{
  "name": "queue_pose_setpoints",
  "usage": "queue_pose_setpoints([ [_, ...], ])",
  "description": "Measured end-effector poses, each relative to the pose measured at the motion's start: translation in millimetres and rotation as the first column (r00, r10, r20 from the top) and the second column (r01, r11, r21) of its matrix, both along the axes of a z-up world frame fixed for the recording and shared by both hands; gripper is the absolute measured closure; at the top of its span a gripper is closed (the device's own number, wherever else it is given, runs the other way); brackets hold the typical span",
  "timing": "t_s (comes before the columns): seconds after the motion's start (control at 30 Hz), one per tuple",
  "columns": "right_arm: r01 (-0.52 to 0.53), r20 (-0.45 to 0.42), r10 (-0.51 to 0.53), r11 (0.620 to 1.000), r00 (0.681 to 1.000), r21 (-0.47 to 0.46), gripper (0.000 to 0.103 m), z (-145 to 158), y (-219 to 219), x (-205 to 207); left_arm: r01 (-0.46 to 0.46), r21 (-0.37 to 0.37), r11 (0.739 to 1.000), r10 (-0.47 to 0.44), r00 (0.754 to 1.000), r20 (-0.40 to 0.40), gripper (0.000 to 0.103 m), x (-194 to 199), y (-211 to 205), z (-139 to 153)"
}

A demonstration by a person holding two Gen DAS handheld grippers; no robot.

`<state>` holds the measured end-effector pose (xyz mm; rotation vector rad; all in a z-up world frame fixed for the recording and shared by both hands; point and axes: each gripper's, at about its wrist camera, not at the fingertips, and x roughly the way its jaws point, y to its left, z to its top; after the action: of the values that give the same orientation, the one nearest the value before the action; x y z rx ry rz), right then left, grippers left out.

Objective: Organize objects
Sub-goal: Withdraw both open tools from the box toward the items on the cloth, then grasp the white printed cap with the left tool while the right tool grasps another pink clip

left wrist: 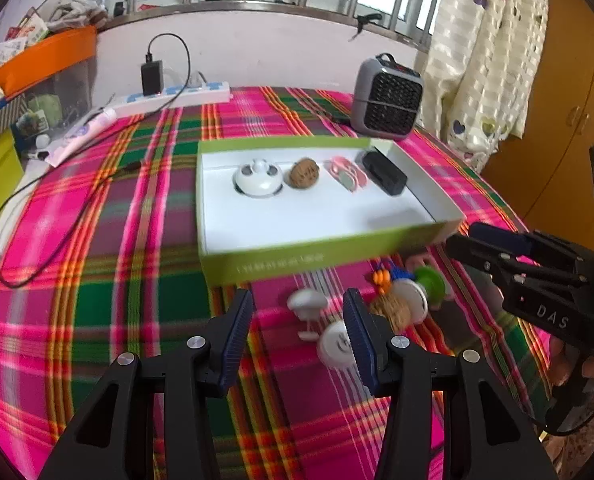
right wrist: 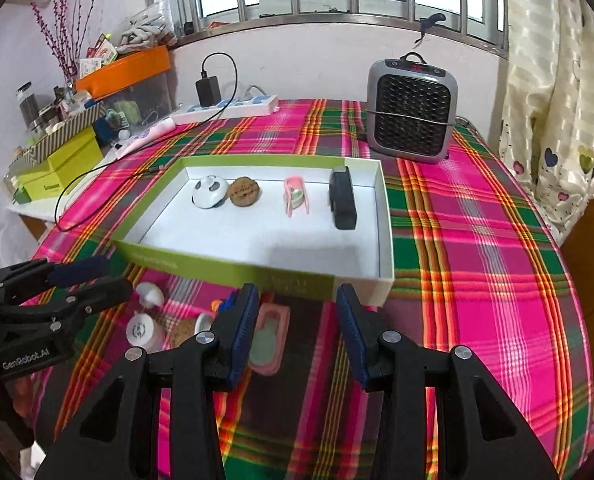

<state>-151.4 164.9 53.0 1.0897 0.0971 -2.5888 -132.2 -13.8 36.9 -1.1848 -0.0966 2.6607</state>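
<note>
A green box with a white inside [left wrist: 297, 258] [right wrist: 201, 266] holds a white round toy [left wrist: 257, 178], a walnut [left wrist: 303, 173], a pink clip [left wrist: 347, 174] and a black block [left wrist: 385, 174]. In front of it lie loose items: a white mushroom-shaped piece [left wrist: 307, 302] [right wrist: 150, 294], a white cap [left wrist: 333, 346] [right wrist: 141, 330], another walnut [left wrist: 393, 310] and a pink case [right wrist: 271, 336]. My left gripper [left wrist: 297, 308] hangs open over the mushroom piece and the cap. My right gripper [right wrist: 297, 308] is open above the cloth, its left finger over the pink case.
A grey heater [right wrist: 411, 112] stands behind the box at the table's far right. A power strip [left wrist: 177, 96] with a black charger [left wrist: 152, 76] and a trailing cable [left wrist: 57, 216] lie at the back left. Bins and boxes [right wrist: 73, 160] crowd the left side. A curtain [right wrist: 557, 80] hangs at the right.
</note>
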Motion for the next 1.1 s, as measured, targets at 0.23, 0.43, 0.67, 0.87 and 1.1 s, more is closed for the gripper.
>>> queue_pose_setpoints([
  [0.23, 0.009, 0.01, -0.008, 1.0, 1.0, -0.017, 0.061, -5, 7, 8, 0.035, 0.0, 0.999, -0.035, 0.999, 0.011, 0.057, 9, 10, -9],
  [0.43, 0.017, 0.018, -0.017, 1.0, 1.0, -0.015, 0.061, -9, 12, 12, 0.052, -0.005, 0.999, -0.052, 0.998, 0.024, 0.057, 12, 17, -15],
  [0.67, 0.019, 0.038, -0.018, 1.0, 0.999, -0.016, 0.061, -14, 14, 11, 0.061, -0.011, 0.998, -0.06, 0.997, 0.041, 0.057, 10, 24, -20],
  [0.87, -0.011, 0.059, 0.012, 1.0, 0.998, -0.019, 0.061, -19, 9, 9, 0.036, -0.005, 0.999, -0.035, 0.998, 0.055, 0.057, 8, 17, -25],
  [1.1, -0.034, 0.07, 0.036, 0.999, 0.997, -0.027, 0.061, -20, 3, 6, 0.025, -0.004, 1.0, -0.025, 0.998, 0.055, 0.057, 7, 12, -24],
])
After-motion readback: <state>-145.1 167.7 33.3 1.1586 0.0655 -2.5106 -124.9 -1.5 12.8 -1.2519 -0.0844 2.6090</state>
